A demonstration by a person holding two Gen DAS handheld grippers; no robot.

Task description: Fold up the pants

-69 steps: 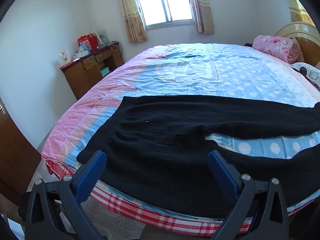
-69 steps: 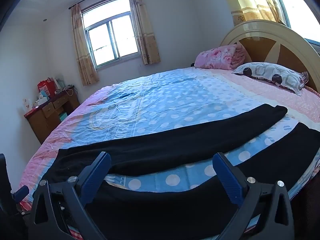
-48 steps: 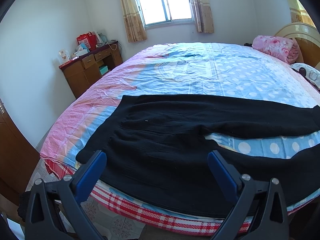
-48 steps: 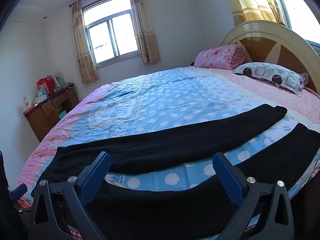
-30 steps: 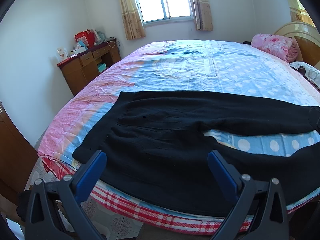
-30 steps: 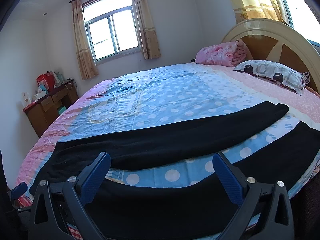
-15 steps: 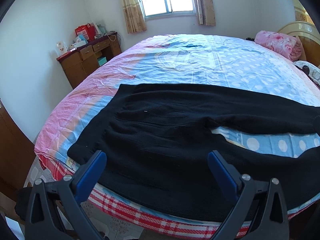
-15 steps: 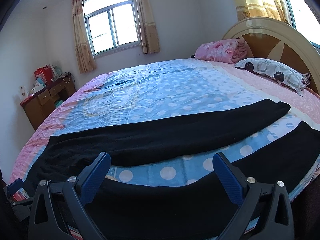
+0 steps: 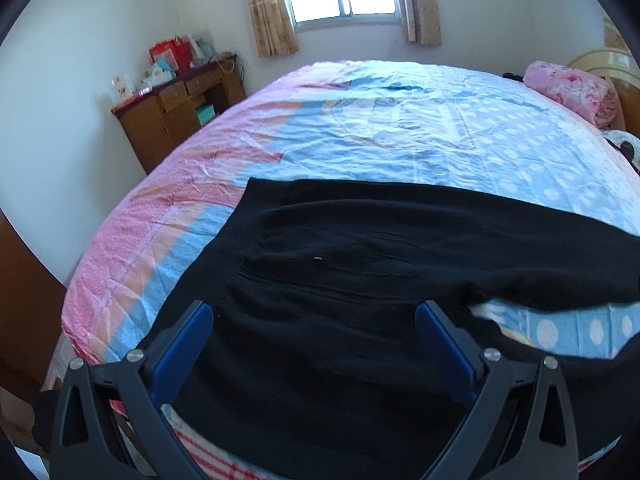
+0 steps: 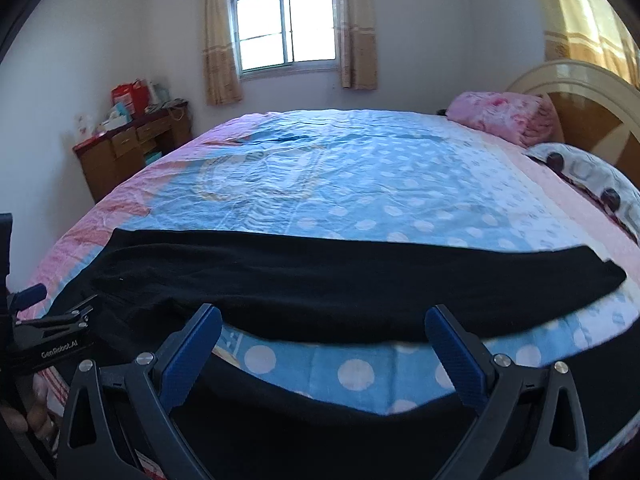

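Black pants [image 9: 360, 264] lie flat along the near edge of the bed [image 9: 400, 136], waist to the left, legs spread to the right. My left gripper [image 9: 314, 312] is open and empty, just above the waist part near the bed edge. In the right wrist view the far leg [image 10: 360, 280] runs across the bed and the near leg [image 10: 360, 432] lies under my right gripper [image 10: 324, 314], which is open and empty. The left gripper's body [image 10: 44, 340] shows at the left edge there.
A pink folded blanket [image 10: 504, 120] and a spotted pillow [image 10: 592, 176] lie at the headboard [image 10: 592, 100] on the right. A wooden dresser [image 9: 176, 112] with boxes stands against the far left wall. A window [image 10: 286, 28] with curtains is at the back.
Both grippers have moved forward and lower toward the pants, and the right one has swung left. The pants lie as before. Both grippers stay open.
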